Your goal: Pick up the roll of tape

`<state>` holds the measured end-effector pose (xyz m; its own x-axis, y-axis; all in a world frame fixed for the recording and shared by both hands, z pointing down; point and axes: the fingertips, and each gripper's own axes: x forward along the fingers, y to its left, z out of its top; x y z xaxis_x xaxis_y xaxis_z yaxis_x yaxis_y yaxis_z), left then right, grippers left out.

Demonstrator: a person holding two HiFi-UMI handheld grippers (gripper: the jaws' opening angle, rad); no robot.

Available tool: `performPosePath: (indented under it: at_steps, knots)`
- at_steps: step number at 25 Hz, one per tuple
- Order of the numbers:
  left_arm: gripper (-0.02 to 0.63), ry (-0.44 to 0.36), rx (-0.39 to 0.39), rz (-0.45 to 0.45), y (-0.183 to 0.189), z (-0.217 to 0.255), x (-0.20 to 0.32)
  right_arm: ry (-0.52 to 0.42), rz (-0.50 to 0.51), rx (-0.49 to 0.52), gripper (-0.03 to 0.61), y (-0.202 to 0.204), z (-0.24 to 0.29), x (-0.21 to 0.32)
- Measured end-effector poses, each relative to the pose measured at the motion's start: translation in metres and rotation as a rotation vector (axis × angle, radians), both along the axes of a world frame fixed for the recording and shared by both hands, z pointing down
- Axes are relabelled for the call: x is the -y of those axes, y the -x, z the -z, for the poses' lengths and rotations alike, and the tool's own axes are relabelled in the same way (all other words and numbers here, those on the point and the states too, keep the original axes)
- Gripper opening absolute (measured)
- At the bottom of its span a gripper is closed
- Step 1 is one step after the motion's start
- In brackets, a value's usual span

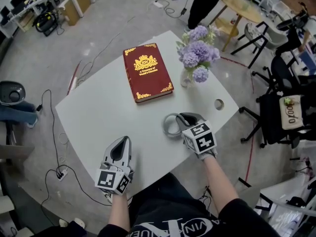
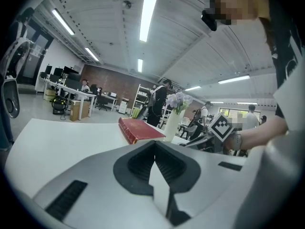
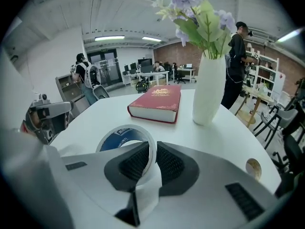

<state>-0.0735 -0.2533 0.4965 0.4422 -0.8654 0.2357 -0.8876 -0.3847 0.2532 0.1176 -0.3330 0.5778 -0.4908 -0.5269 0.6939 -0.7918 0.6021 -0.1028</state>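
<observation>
Pinching the roll of tape (image 3: 119,140) by its near wall, the narrowed right gripper (image 3: 153,152) has the ring lying toward ten o'clock.

Red book (image 1: 147,71): "A Treasury of World's Classics"; tag (image 1: 291,113): "0070".

Roll of tape (image 3: 132,127) between the right gripper (image 3: 153,149) pads (image 3: 133,163): white outer band, blue inner face; pads black, ribbed. Right gripper and left gripper (image 1: 120,149) bodies grey; marker cubes (image 1: 201,138) black-and-white squares. Ahead of the right gripper: book (image 3: 157,101) dark red with gold ornament; vase (image 3: 209,87) white; flowers (image 3: 195,13) lilac, leaves green. Table (image 3: 95,118) white.
</observation>
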Motion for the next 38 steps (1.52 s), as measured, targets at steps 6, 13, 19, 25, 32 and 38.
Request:
performPosePath:
  at_steps: [6, 13, 19, 25, 32, 38]
  knots:
    - [0.002, -0.026, 0.015, 0.034, 0.014, 0.013, -0.003, -0.067, -0.017, 0.069, 0.063, -0.002, 0.028, -0.007]
    - [0.002, -0.054, 0.024, 0.060, 0.024, 0.027, -0.004, -0.137, -0.034, 0.141, 0.064, -0.006, 0.060, -0.012]
    - [0.002, -0.074, 0.021, 0.072, 0.026, 0.041, -0.003, -0.180, -0.047, 0.178, 0.064, -0.009, 0.082, -0.016]
    - [0.002, -0.105, 0.025, 0.074, 0.027, 0.058, -0.002, -0.221, -0.050, 0.215, 0.064, -0.008, 0.104, -0.020]
    - [0.002, -0.129, 0.021, 0.084, 0.030, 0.073, -0.004, -0.264, -0.061, 0.257, 0.064, -0.007, 0.127, -0.024]
    - [0.002, -0.150, 0.018, 0.088, 0.031, 0.083, -0.004, -0.290, -0.064, 0.296, 0.064, -0.006, 0.142, -0.027]
